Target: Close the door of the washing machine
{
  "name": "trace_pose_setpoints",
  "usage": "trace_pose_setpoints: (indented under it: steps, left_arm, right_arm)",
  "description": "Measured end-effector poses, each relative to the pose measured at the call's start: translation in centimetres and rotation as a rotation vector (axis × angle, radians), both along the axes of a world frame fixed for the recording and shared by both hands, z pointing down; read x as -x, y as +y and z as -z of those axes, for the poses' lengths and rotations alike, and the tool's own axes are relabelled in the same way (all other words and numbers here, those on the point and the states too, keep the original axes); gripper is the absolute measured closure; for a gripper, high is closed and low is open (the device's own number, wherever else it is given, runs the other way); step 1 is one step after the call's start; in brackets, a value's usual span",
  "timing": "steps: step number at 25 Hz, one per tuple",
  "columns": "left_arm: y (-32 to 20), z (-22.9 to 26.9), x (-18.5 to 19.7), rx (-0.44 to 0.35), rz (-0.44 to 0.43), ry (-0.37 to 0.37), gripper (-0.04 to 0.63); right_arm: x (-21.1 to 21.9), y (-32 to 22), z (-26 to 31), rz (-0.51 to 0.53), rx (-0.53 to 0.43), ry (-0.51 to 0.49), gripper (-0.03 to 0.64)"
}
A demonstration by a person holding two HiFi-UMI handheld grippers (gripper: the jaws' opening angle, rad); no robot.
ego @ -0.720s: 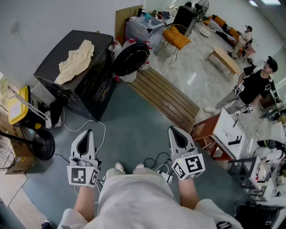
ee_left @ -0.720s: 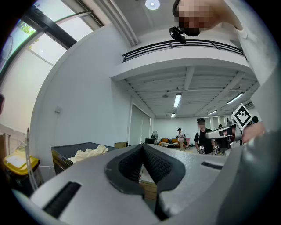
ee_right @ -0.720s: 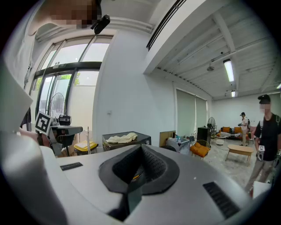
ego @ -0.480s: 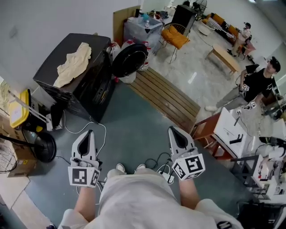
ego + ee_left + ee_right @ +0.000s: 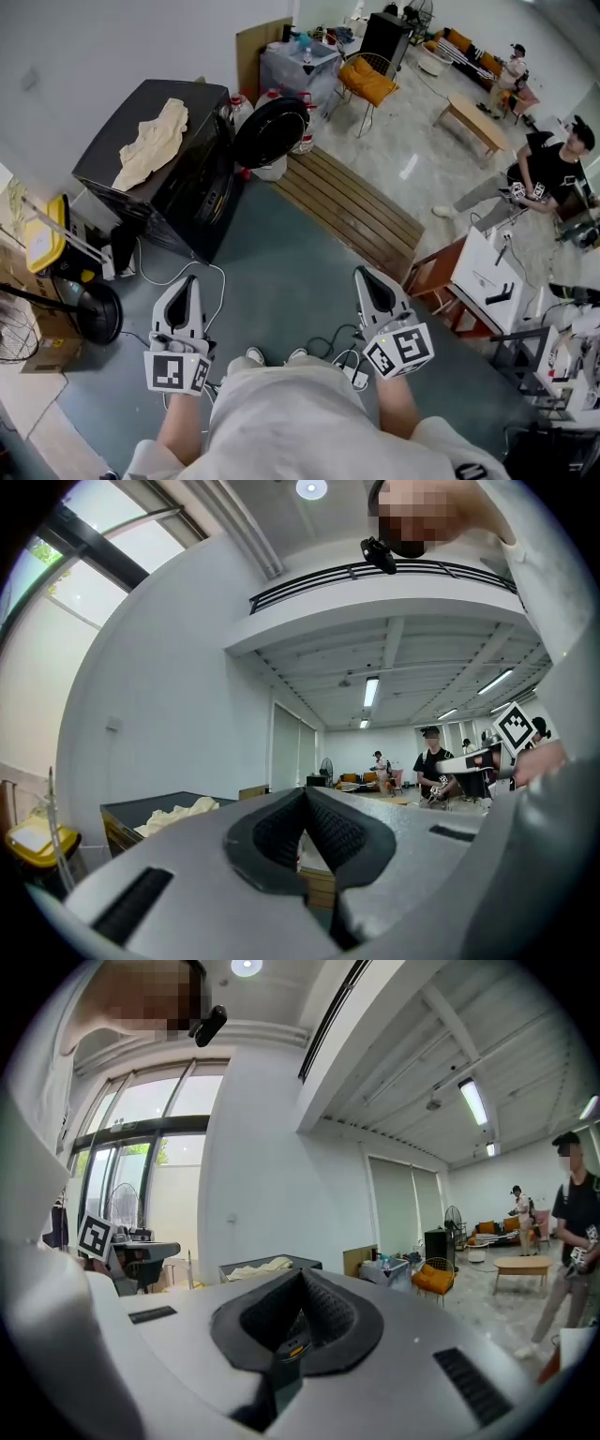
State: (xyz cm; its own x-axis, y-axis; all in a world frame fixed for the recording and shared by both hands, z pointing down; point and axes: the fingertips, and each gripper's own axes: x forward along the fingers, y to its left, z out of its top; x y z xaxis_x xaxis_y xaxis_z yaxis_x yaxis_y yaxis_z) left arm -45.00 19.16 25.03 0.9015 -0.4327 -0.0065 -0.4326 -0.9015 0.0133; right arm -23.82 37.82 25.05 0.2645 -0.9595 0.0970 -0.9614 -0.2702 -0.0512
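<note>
A person stands on a grey floor mat point(image 5: 281, 253) facing a black washing machine point(image 5: 178, 183), whose round door point(image 5: 272, 131) hangs swung wide open at the far end of the machine's front, well apart from both grippers. The left gripper point(image 5: 187, 281) and the right gripper point(image 5: 364, 275) are held about level in front of the body, each with its jaws pressed together and nothing between them. The task looks to be at the approach stage, with the door not yet touched. The next move likely calls for stepping closer, setting one closed gripper against the door's outer face, and pushing it round until it seats on the drum opening. A pale cloth point(image 5: 150, 141) lies crumpled on the machine's top. A slatted wooden platform point(image 5: 347, 202) borders the mat. Beyond it the bright, open room holds an orange chair point(image 5: 370, 80), a low wooden table point(image 5: 473, 122) and two people point(image 5: 548, 173) towards the far right.
</note>
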Motion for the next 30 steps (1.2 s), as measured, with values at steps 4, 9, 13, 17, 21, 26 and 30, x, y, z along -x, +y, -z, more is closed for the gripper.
trace_pose_setpoints:
  steps: [4,9,13,17,21,26,30]
  left_arm:
    - [1.0,0.2,-1.2,0.001,-0.001,0.007,0.589]
    - [2.3,0.8,-3.9,-0.005,-0.01,0.011,0.582]
    - [3.1,1.4,-6.0,-0.029,-0.027,0.008,0.48]
    - [3.7,1.9,-8.1,-0.043,-0.028,-0.005,0.384]
    - [3.4,2.3,-10.1,-0.059,-0.035,-0.025,0.272]
    - [2.1,1.7,-12.5,-0.044,-0.031,-0.053,0.247]
    - [-0.1,-0.8,-15.1,-0.01,-0.046,-0.077,0.245]
  right_arm:
    - [-1.2,1.6,-0.2,-0.008,-0.008,-0.005,0.62]
    - [-3.7,5.0,-0.5,-0.043,-0.022,-0.02,0.62]
    - [-5.7,7.8,-1.4,-0.092,-0.032,-0.046,0.62]
    - [-7.9,10.5,-2.0,-0.125,-0.039,-0.058,0.62]
    - [-10.1,12.1,-2.7,-0.167,-0.049,-0.086,0.62]
    - [-11.8,11.0,-3.0,-0.152,-0.047,-0.092,0.62]
    - [-13.6,8.6,-4.3,-0.154,-0.023,-0.104,0.62]
